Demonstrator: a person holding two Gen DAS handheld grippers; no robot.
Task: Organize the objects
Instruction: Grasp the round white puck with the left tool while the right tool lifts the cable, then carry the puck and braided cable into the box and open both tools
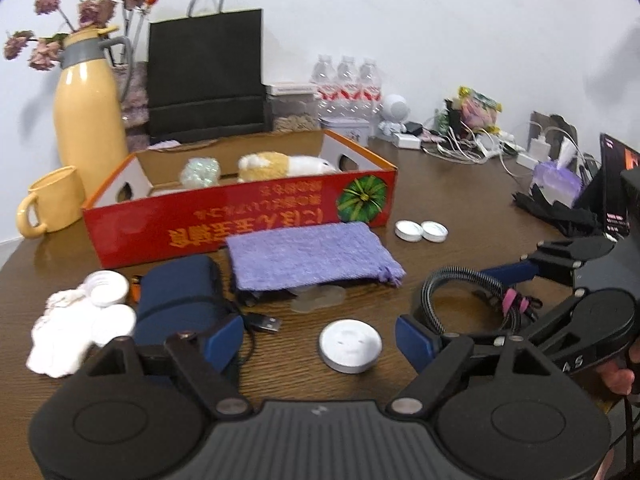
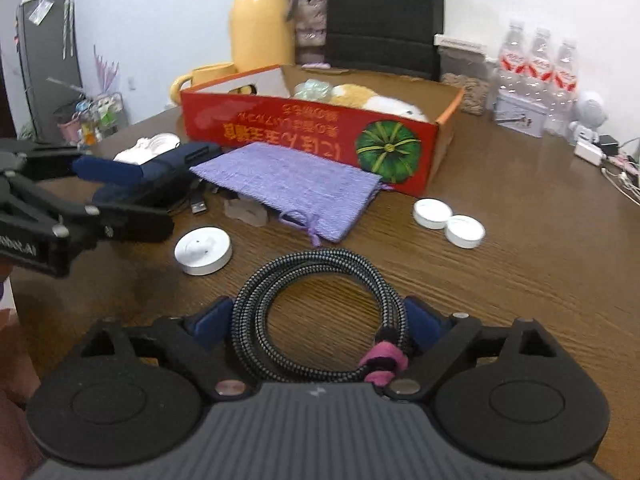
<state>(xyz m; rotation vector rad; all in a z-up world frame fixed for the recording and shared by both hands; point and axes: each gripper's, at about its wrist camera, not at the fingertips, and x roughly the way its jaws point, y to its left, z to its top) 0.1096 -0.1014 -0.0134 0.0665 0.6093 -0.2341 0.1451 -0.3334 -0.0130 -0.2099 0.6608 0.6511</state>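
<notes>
Coiled cable (image 2: 320,320) btwn right gripper (image 2: 320,322) pads, white puck (image 2: 203,251) + purple pouch (image 2: 288,186) beyond.

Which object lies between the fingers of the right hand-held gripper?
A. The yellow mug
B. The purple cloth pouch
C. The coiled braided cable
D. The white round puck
C: in the right wrist view the coiled braided cable lies on the table between the spread fingers of the right hand-held gripper, while the purple pouch and white puck lie farther off.
</notes>
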